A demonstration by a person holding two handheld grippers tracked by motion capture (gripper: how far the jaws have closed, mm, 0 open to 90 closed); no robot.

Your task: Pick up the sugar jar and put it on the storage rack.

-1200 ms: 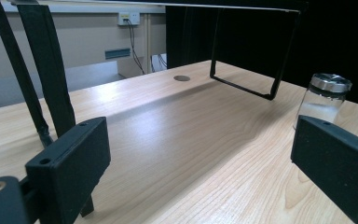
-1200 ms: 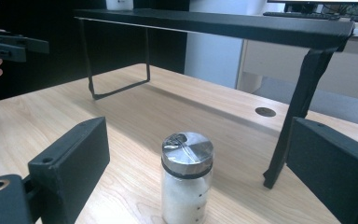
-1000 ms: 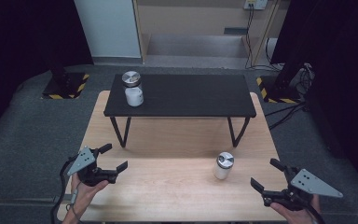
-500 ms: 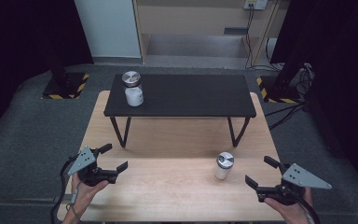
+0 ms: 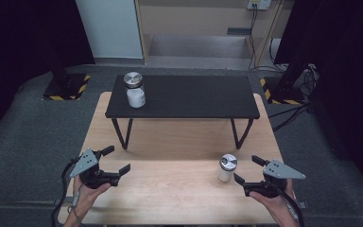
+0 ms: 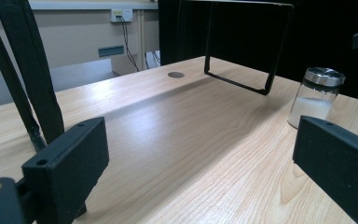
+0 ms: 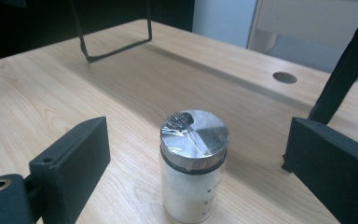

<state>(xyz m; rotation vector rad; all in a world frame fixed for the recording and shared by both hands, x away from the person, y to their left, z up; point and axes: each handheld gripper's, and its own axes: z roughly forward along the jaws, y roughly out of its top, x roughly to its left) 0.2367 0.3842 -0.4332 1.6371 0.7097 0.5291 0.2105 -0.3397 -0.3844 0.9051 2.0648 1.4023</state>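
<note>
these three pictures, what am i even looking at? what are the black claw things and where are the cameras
A person sits at a wooden table and holds a hand-operated two-jaw gripper in each hand; there is no robot arm. The big picture comes from a camera overhead, looking forward and down. In it, the left gripper and the right gripper both stand open and hold nothing. The other two pictures come from small cameras riding on each gripper, so the black blocks at the bottom corners are that gripper's own jaws. A small jar with a metal lid stands on the table just ahead of the right gripper, between its open jaws but untouched. A second jar sits on a low black shelf.
</note>
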